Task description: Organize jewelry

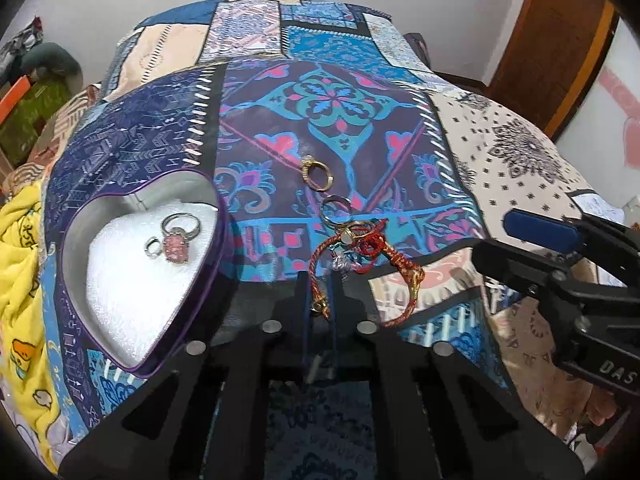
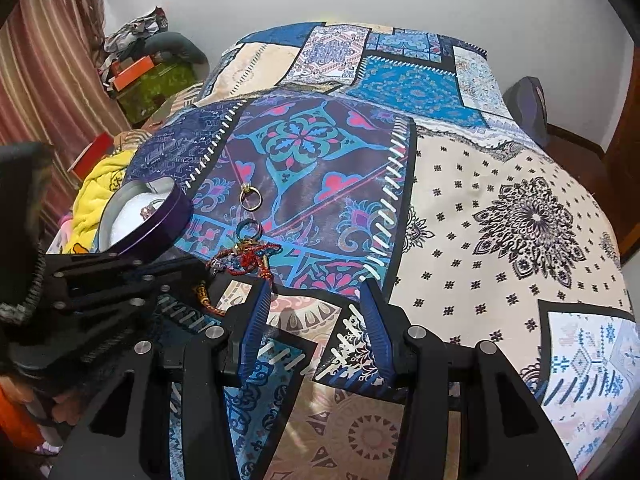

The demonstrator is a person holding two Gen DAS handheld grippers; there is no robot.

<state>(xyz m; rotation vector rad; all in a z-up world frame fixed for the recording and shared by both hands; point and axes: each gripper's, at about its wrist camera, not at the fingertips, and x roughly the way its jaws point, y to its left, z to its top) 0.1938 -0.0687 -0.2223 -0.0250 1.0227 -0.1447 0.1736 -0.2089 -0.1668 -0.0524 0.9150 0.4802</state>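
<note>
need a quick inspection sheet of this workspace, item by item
surface: patchwork bedspread, bed fully covered.
job's things: heart-shaped tin holding a pink-stone ring and a small silver ring; gold ring and dark ring loose on the spread; red-and-gold cord bracelet tangled with small pieces.
clutter: yellow blanket beside the tin.
grippers: left gripper shut on the bracelet cord; right gripper open, empty, above the spread.
cables: nothing seen.
surroundings: white wall, wooden door, striped curtain.

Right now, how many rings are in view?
4, maybe more hidden in the bracelet tangle: pink-stone ring and small silver ring in the heart box; gold ring and dark ring on the bedspread.
</note>
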